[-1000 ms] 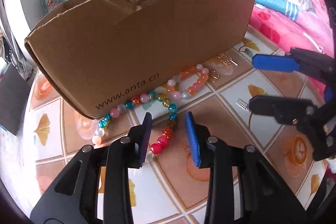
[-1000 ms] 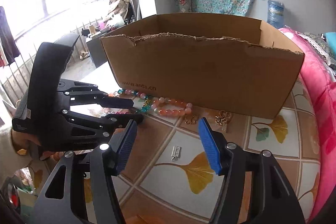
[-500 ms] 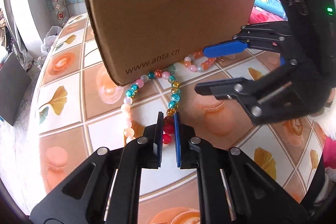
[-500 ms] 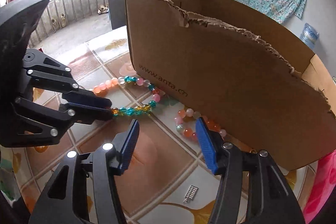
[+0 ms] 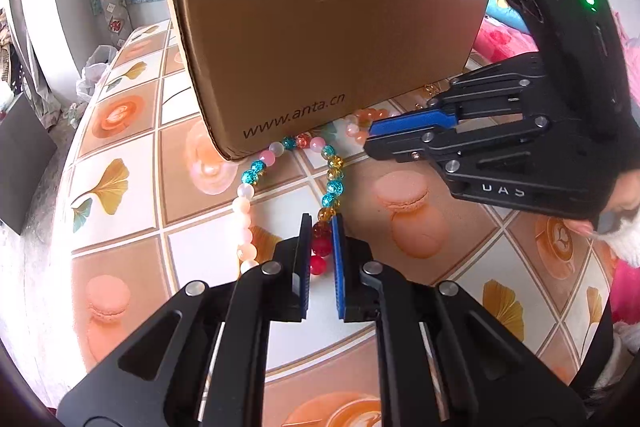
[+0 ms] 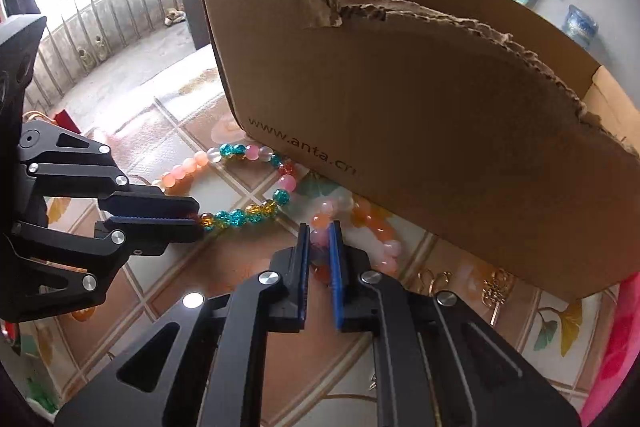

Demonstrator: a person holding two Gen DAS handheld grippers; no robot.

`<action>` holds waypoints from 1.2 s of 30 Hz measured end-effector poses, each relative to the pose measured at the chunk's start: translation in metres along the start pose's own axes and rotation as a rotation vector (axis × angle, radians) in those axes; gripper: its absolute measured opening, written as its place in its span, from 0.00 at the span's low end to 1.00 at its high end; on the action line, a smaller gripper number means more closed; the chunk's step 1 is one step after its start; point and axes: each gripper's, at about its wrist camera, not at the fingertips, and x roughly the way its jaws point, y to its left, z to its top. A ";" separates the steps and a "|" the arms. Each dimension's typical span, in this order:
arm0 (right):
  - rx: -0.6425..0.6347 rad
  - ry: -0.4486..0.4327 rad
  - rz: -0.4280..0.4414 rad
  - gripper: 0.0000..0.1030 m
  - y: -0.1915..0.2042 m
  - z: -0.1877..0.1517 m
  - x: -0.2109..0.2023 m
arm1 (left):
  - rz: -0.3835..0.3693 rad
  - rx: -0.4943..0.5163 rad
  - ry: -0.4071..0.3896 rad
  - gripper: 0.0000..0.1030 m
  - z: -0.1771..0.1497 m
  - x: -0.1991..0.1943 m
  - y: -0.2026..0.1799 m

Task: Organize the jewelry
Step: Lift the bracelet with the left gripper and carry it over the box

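A long string of coloured beads (image 5: 334, 183) lies looped on the tiled tabletop, against the front of a cardboard box (image 5: 320, 47). My left gripper (image 5: 321, 223) is shut on the red beads at the near end of the strand. In the right wrist view my right gripper (image 6: 318, 227) is closing its jaws on the pink and orange beads (image 6: 320, 221), and the blue pads touch them. The left gripper (image 6: 196, 215) shows there from the side, holding the amber and teal stretch (image 6: 240, 217). The right gripper (image 5: 370, 137) reaches in from the right near the box's foot.
Small gold pieces (image 6: 496, 283) and a ring (image 6: 432, 279) lie by the box (image 6: 400, 107) at its right foot. The table (image 5: 120, 267) has an orange and white tile pattern. Pink bedding (image 5: 504, 43) lies beyond the box. A hand (image 5: 616, 223) holds the right gripper.
The right gripper's jaws have come together around the pink and orange beads. The left gripper keeps its hold on the red beads and has barely moved.
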 end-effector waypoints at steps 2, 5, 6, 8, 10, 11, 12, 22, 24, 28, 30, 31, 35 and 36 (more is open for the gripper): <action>0.029 -0.020 -0.028 0.09 0.002 -0.004 -0.005 | 0.027 0.001 -0.002 0.09 -0.001 0.000 -0.002; 0.128 -0.115 0.022 0.09 -0.014 -0.008 -0.032 | 0.029 -0.027 -0.039 0.09 -0.002 -0.008 0.000; 0.156 -0.133 0.021 0.09 -0.021 -0.006 -0.042 | 0.021 -0.040 -0.050 0.08 -0.001 -0.012 0.001; 0.209 -0.167 0.058 0.09 -0.033 -0.005 -0.062 | 0.008 -0.062 -0.094 0.08 0.004 -0.026 0.002; 0.242 -0.208 0.100 0.09 -0.043 -0.006 -0.082 | 0.011 -0.059 -0.139 0.08 0.011 -0.042 0.000; 0.243 -0.221 0.109 0.09 -0.046 -0.005 -0.090 | 0.017 -0.054 -0.163 0.08 0.016 -0.051 -0.001; 0.249 -0.246 0.103 0.09 -0.050 -0.005 -0.102 | 0.021 -0.048 -0.186 0.08 0.021 -0.060 -0.002; 0.248 -0.419 0.088 0.10 -0.092 0.027 -0.161 | 0.010 -0.002 -0.341 0.08 0.100 -0.121 -0.009; 0.258 -0.428 0.094 0.10 -0.097 0.039 -0.162 | 0.018 0.006 -0.352 0.08 0.122 -0.122 -0.009; 0.238 -0.428 0.054 0.10 -0.103 0.071 -0.151 | 0.001 -0.041 -0.308 0.08 0.170 -0.107 0.001; 0.232 -0.425 0.029 0.10 -0.110 0.086 -0.142 | 0.041 -0.020 -0.266 0.08 0.189 -0.088 0.002; 0.238 -0.411 0.024 0.10 -0.114 0.093 -0.135 | 0.059 -0.013 -0.226 0.08 0.198 -0.071 0.004; 0.309 -0.346 0.000 0.10 -0.137 0.101 -0.105 | 0.050 -0.061 -0.095 0.08 0.212 -0.014 0.020; 0.340 -0.339 -0.005 0.10 -0.143 0.100 -0.099 | 0.051 -0.072 -0.072 0.08 0.211 -0.002 0.025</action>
